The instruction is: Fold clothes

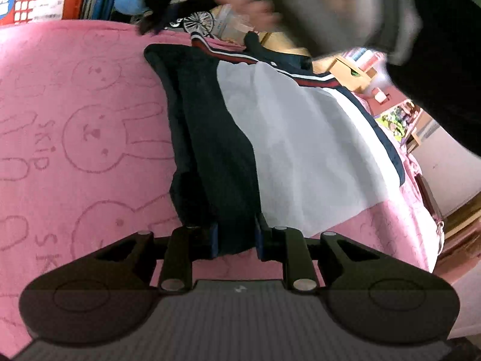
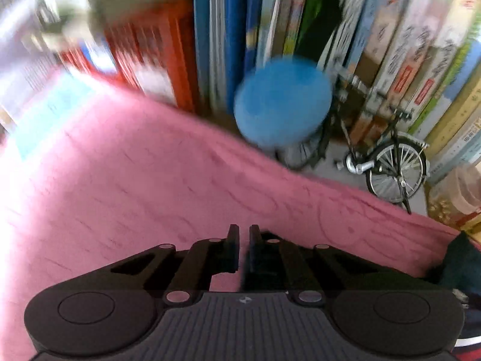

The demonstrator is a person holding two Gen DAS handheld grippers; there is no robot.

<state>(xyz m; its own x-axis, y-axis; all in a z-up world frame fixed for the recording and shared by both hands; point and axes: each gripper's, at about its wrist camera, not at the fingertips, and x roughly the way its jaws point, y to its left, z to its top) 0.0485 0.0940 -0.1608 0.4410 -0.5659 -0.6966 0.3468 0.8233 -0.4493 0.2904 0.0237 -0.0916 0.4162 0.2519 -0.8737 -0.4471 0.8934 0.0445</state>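
Left claw pinching the garment's dark edge; right claw empty over the pink cover.

The left claw (image 1: 236, 237) gripped a navy fold of the garment (image 1: 270, 138), a navy-and-white piece with red and white stripes, which lay spread on the pink bunny-print blanket (image 1: 75, 126). A blurred hand (image 1: 249, 9) in a grey sleeve hovered above its far end. The right claw (image 2: 244, 240) was pressed nearly together, holding nothing, over bare blanket near a blue ball (image 2: 282, 99), a model bicycle (image 2: 390, 162) and a row of books (image 2: 421, 45).
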